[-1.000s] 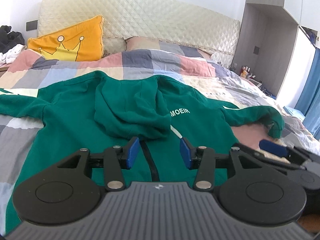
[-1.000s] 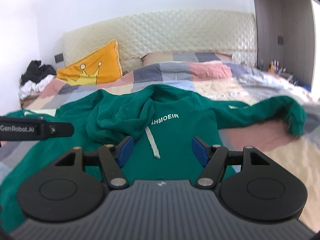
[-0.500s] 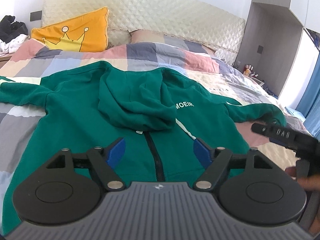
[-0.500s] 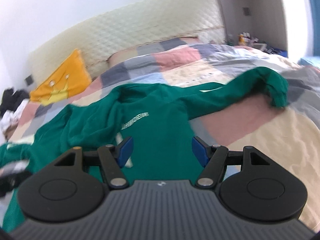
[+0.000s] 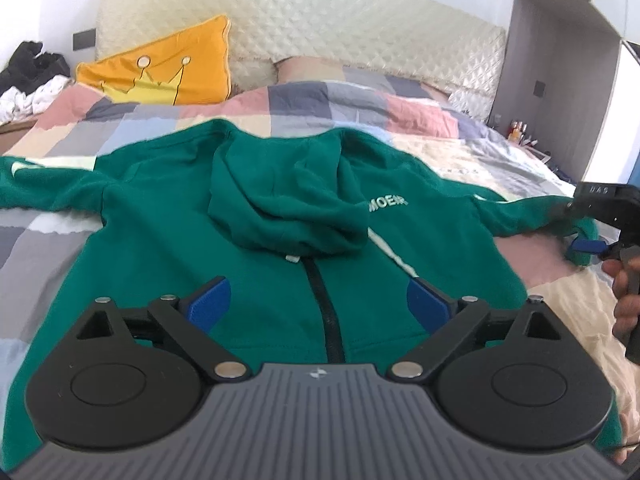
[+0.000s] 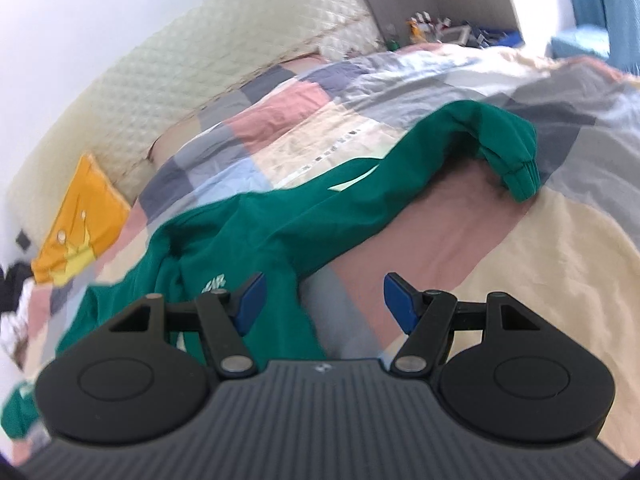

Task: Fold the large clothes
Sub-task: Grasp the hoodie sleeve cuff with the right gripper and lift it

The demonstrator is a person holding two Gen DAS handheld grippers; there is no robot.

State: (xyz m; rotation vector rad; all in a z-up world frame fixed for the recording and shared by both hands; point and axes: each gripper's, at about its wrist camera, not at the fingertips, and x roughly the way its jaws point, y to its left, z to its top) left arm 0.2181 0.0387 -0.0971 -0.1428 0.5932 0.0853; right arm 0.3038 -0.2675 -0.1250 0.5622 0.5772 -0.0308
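Bedroom with a quilted cream headboard (image 5: pixel 360 32) and a bed under a patchwork duvet (image 5: pixel 320 104): that is the left wrist view. An orange crown cushion (image 5: pixel 168 68) leans against the headboard, and a grey wardrobe (image 5: pixel 560 60) stands at the right. A green zip hoodie (image 5: pixel 248 248) lies front up across the duvet, its hood flopped down over the chest and both sleeves spread outward. The left gripper (image 5: pixel 318 306) hovers above the hoodie's lower front, its blue fingers (image 5: pixel 210 304) having just been opening and now standing wide with nothing pressed between them. At the right edge the right gripper (image 5: pixel 580 226) sits at the hoodie's cuff, with a hand (image 5: pixel 626 292) behind it.

Seen from the right wrist, the picture is tilted and a little blurred. The right gripper (image 6: pixel 322 300) holds its fingers (image 6: pixel 400 302) moderately apart and empty, above the duvet (image 6: pixel 520 260) just beside the hoodie (image 6: pixel 280 232) body. The sleeve (image 6: pixel 460 140) stretches ahead, bent at its cuff. Blue curtains (image 6: pixel 600 0) hang at the top right.
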